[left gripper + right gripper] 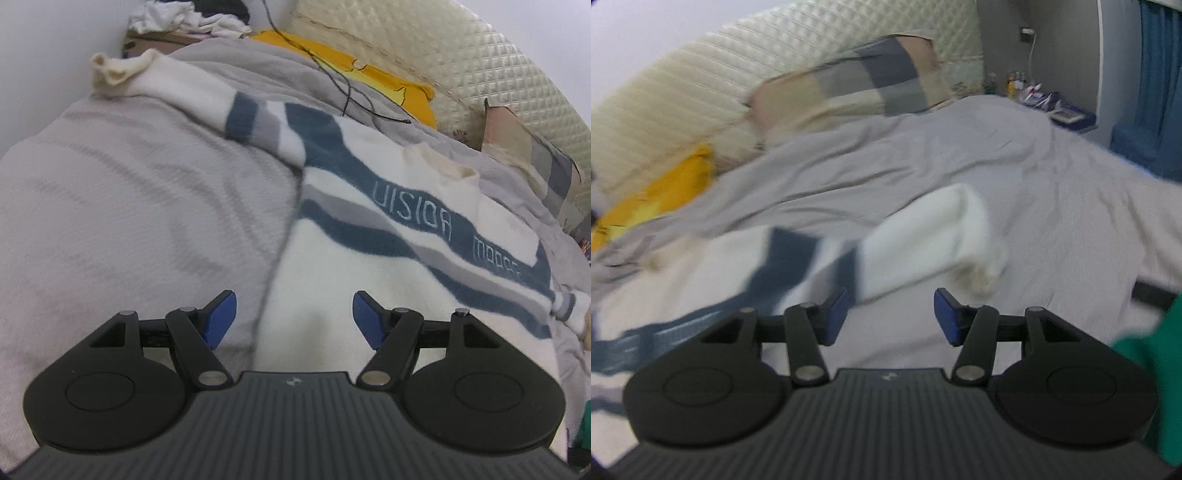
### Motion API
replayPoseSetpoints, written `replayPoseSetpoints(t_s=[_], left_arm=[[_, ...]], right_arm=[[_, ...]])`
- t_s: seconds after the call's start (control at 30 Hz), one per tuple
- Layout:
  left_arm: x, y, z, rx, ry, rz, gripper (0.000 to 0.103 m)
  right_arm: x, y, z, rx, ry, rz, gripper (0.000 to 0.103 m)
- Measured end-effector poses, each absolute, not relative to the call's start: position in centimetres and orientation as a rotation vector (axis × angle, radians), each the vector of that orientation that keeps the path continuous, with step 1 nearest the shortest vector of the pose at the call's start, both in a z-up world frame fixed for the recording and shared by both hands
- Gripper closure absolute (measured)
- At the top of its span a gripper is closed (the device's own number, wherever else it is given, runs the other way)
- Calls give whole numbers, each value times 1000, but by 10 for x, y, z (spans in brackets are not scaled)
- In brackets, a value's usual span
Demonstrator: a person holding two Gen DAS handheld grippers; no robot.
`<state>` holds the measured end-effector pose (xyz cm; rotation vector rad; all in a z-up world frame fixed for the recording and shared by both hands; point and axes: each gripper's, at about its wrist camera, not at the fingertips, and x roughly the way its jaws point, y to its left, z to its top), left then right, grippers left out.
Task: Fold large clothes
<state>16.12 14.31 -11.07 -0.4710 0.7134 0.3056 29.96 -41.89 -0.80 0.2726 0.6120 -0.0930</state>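
Observation:
A white sweater [354,258] with blue and grey stripes and lettering lies flat, front up, on a grey bedspread [129,206]. One sleeve [177,88] stretches away to the far left. My left gripper [294,314] is open and empty, just above the sweater's lower left edge. In the right wrist view the other sleeve [923,236] lies out to the right, its cuff folded under. My right gripper [891,314] is open and empty, close over the bedspread [1034,206] just below that sleeve. This view is blurred.
A yellow cushion [354,70] and a checked pillow [857,88] lie against the quilted headboard [461,48]. A black cable [351,92] lies near the sweater's shoulder. A pile of clothes [184,18] sits far left. A cluttered nightstand [1049,103] stands far right. Something green [1152,369] is at the right edge.

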Motion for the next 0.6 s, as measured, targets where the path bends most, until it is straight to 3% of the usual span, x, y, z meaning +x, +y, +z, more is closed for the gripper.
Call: replayPoseSetpoints(t_s=[0.5, 0.6], left_arm=[[115, 160, -130, -755, 853, 307, 29], [118, 156, -139, -773, 897, 298, 29]], right_arm=[[135, -305, -47, 426, 666, 78, 49], [128, -307, -74, 509, 750, 81, 36]])
